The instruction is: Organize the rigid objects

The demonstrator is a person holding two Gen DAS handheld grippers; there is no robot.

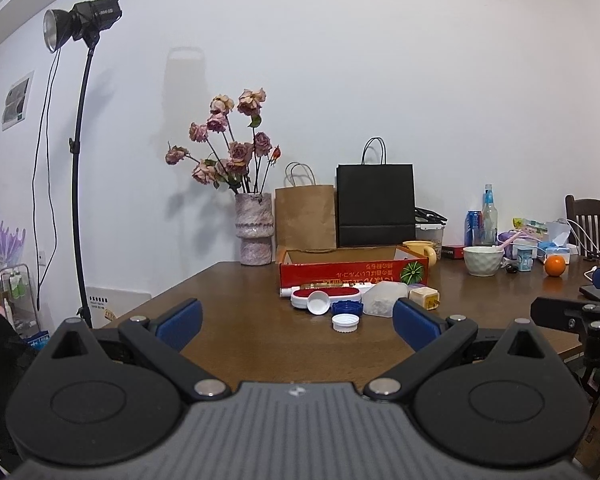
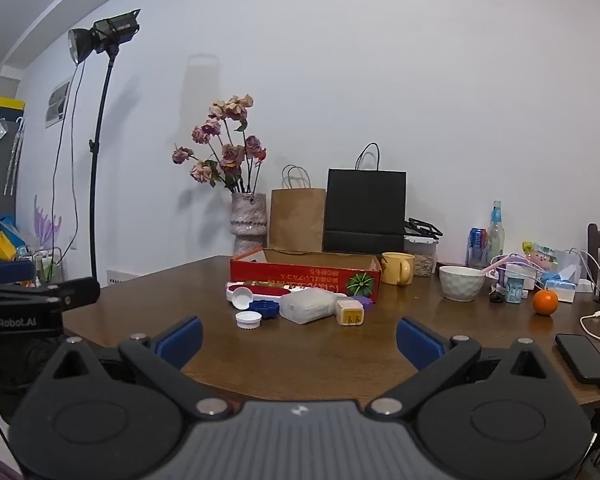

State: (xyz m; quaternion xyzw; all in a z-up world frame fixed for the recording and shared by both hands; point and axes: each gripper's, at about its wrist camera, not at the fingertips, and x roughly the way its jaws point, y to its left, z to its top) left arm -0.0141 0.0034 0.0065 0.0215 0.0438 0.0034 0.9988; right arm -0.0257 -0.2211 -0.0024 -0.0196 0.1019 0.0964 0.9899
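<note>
A low red cardboard box (image 1: 352, 274) (image 2: 304, 276) stands open on the brown table (image 1: 236, 320). In front of it lies a small heap: a red-and-white flat case (image 1: 324, 295), white caps (image 1: 345, 323) (image 2: 248, 319), a blue ribbed lid (image 1: 346, 307) (image 2: 265, 309), a clear plastic tub (image 1: 382, 300) (image 2: 306, 306) and a cream plug adapter (image 1: 424, 298) (image 2: 350, 312). My left gripper (image 1: 298, 322) is open at the near table edge, well short of the heap. My right gripper (image 2: 300, 340) is open too, nothing between its blue pads.
A vase of dried roses (image 1: 254, 232), a brown bag (image 1: 305, 216) and a black bag (image 1: 375, 204) stand behind the box. To the right are a yellow mug (image 2: 397, 279), a white bowl (image 2: 461, 282), an orange (image 2: 545, 302), bottles and a phone (image 2: 584, 358) on a cable.
</note>
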